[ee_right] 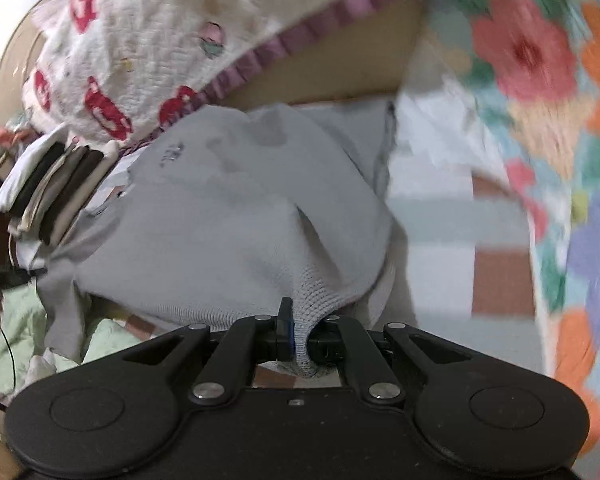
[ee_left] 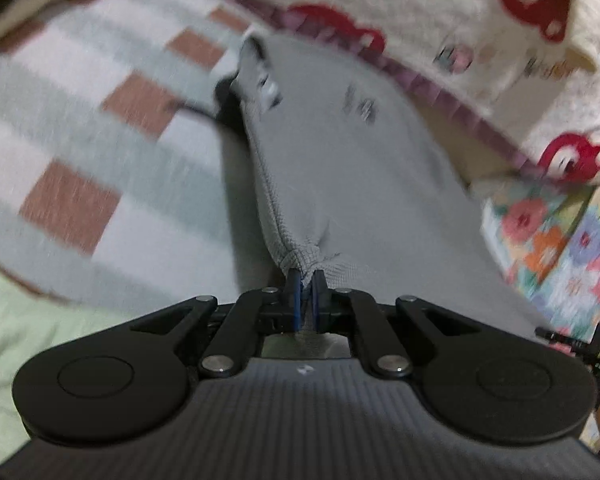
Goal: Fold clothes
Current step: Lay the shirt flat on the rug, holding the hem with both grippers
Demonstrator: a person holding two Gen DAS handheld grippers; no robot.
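A grey knit garment [ee_left: 340,168] stretches away from my left gripper [ee_left: 306,280], which is shut on its ribbed edge, with the fabric bunched between the blue pads. In the right wrist view the same grey garment [ee_right: 228,216] hangs in soft folds, and my right gripper [ee_right: 300,320] is shut on another part of its ribbed hem. Small dark print shows on the cloth [ee_right: 172,156]. The garment's far end lies on a checked blanket [ee_left: 80,128].
A white quilt with red bear shapes [ee_left: 480,28] and a purple frilled edge lies beyond the garment. A flowered cover [ee_right: 540,120] is at the right. A stack of folded clothes [ee_right: 56,192] sits at the left. Pale green bedding [ee_left: 16,320] lies near me.
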